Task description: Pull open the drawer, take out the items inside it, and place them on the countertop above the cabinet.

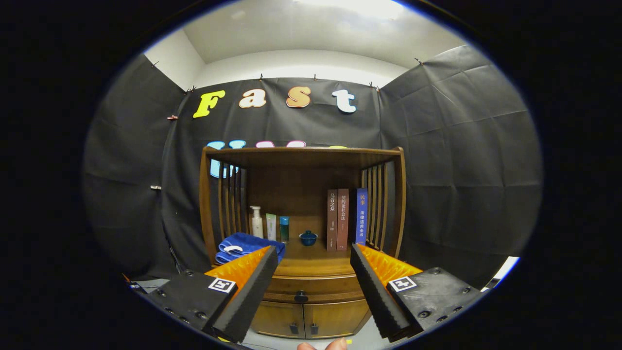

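Beyond spread gripper [314, 256], one drawer [313, 288], three books [346, 219]

Scene lit from a bright ceiling glare [359, 6] at twelve o'clock; the cabinet [302, 204] interior is rendered dim but sharp; straight edges are bowed by fisheye distortion; the gripper [314, 255], fingers spread apart, is slightly softened.
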### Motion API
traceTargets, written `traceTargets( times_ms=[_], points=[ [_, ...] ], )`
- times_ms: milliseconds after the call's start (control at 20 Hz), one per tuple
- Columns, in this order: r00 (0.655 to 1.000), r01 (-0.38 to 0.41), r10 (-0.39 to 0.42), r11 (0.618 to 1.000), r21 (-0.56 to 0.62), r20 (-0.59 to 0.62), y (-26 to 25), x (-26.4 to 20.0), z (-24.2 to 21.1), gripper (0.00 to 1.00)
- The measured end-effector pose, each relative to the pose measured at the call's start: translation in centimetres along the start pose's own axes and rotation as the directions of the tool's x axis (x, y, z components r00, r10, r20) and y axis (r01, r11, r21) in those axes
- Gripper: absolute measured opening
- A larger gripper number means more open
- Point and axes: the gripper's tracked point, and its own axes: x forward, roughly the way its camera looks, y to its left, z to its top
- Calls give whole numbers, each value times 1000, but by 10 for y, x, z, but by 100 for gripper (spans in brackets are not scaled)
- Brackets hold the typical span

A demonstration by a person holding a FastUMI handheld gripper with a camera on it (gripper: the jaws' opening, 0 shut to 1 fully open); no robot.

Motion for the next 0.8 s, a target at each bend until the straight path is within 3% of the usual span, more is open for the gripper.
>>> traceTargets(
  times_ms=[350, 800],
  points=[
    [996, 12, -15, 999, -35, -88, 9, 72, -108, 98],
    [985, 1, -9, 999, -51, -171, 22, 129, -243, 99]
  ],
)
